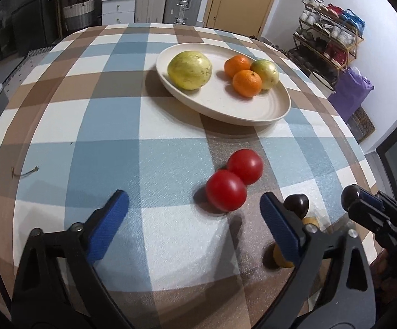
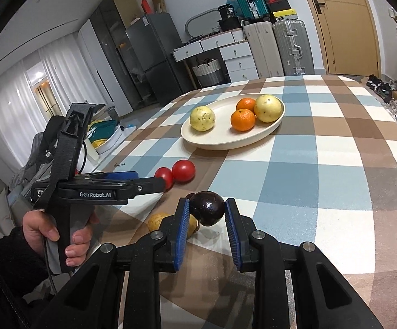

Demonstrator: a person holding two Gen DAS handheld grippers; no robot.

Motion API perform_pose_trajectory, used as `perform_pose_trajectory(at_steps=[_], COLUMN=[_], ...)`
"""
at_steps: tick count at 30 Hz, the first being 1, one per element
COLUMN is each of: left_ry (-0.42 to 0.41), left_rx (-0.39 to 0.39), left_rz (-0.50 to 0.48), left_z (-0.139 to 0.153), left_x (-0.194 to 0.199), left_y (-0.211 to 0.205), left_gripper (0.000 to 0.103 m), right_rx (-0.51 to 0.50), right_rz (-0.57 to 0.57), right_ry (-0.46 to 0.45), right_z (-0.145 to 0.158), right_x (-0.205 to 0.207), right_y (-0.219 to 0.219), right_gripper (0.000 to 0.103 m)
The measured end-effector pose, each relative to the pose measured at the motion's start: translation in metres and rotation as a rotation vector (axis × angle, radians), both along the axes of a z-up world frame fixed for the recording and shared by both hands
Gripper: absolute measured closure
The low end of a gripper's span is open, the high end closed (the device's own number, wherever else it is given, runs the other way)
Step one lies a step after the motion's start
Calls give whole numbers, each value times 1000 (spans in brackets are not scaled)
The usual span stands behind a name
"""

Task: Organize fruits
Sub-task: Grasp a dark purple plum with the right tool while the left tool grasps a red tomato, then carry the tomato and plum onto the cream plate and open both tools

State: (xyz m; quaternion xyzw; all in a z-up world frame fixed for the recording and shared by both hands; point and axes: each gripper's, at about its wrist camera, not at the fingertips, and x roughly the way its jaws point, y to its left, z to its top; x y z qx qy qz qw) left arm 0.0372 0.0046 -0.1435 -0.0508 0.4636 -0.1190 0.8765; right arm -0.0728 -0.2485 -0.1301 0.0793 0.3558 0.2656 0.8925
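Observation:
Two red tomatoes (image 1: 226,190) (image 1: 245,166) lie touching on the checked tablecloth. My left gripper (image 1: 193,205) stands open just short of the nearer one, which sits closer to its right finger (image 1: 278,224); neither pad touches it. My right gripper (image 2: 207,220) is shut on a dark purple round fruit (image 2: 208,208), which also shows as the dark fruit (image 1: 297,204) at the right of the left wrist view. A cream plate (image 1: 269,112) further back holds two yellow-green fruits and two oranges (image 1: 246,83). A small yellow fruit (image 2: 157,220) lies partly hidden behind the right gripper's left finger.
A person's hand (image 2: 50,233) holds the left gripper's handle at the left table edge. Beyond the table's far edge stand suitcases (image 2: 291,46), white drawers (image 2: 237,60) and a shoe rack (image 1: 327,44). Checked cloth (image 2: 335,164) stretches bare to the right of the plate.

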Motion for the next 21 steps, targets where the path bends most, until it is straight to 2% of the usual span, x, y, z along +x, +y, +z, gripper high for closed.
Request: perform_pose_trajectory(at_steps=[4, 6, 7, 8, 12, 15, 21], left_ry=[-17, -20, -18, -13, -40, -74, -80], left_rx=[33, 21, 4, -14, -55, -6, -37], left_rz=[-33, -58, -77, -97, -188, -198, -187], left_z=[0, 2, 2, 3, 9, 18, 32], left_x=[5, 5, 5, 5, -3, -8, -2], left_y=[-7, -9, -10, -10, -16, -21, -16], left_gripper=[28, 52, 60, 75, 76, 76, 76], right_rx=[13, 13, 15, 18, 26, 21, 20], right_rz=[-3, -5, -6, -6, -9, -6, 7], right_ry=[-3, -5, -5, -5, -8, -17, -41], right_z=[1, 1, 1, 0, 2, 5, 16], right_x=[0, 0, 0, 0, 0, 2, 11], right_y=[-3, -4, -5, -5, -8, -8, -6], right_gripper=[76, 76, 76, 76, 76, 76, 76])
